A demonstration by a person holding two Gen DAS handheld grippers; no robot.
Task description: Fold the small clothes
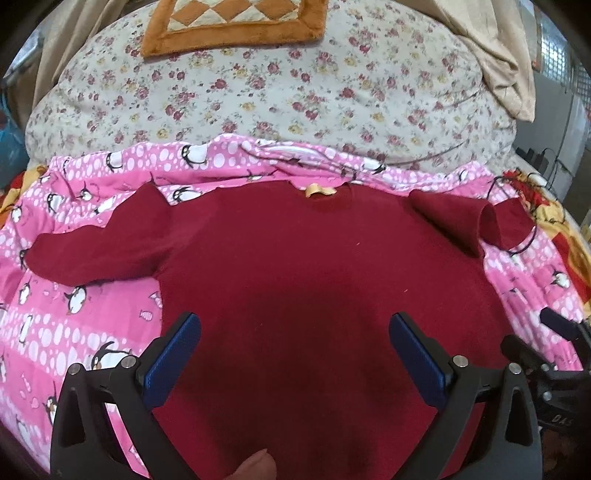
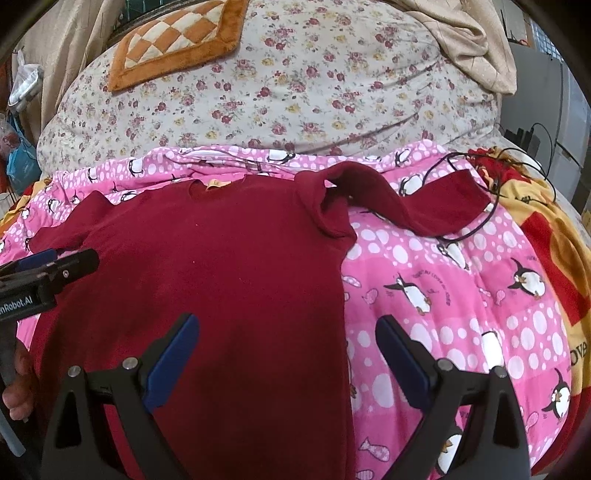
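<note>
A dark red long-sleeved top (image 1: 295, 266) lies flat on a pink penguin blanket (image 1: 74, 314), neck with a yellow label (image 1: 319, 191) at the far side. Its left sleeve (image 1: 92, 251) stretches out to the left; its right sleeve (image 2: 406, 206) is bent and crumpled. My left gripper (image 1: 295, 325) is open and empty above the lower body of the top. My right gripper (image 2: 286, 328) is open and empty over the top's right edge (image 2: 341, 295). The left gripper also shows at the left of the right wrist view (image 2: 48, 264).
A floral duvet (image 1: 277, 92) is heaped behind the blanket, with an orange checked cushion (image 1: 236, 26) on it. A black cable (image 2: 476, 221) loops over the right sleeve's cuff. A red and yellow blanket (image 2: 546, 229) lies at the right.
</note>
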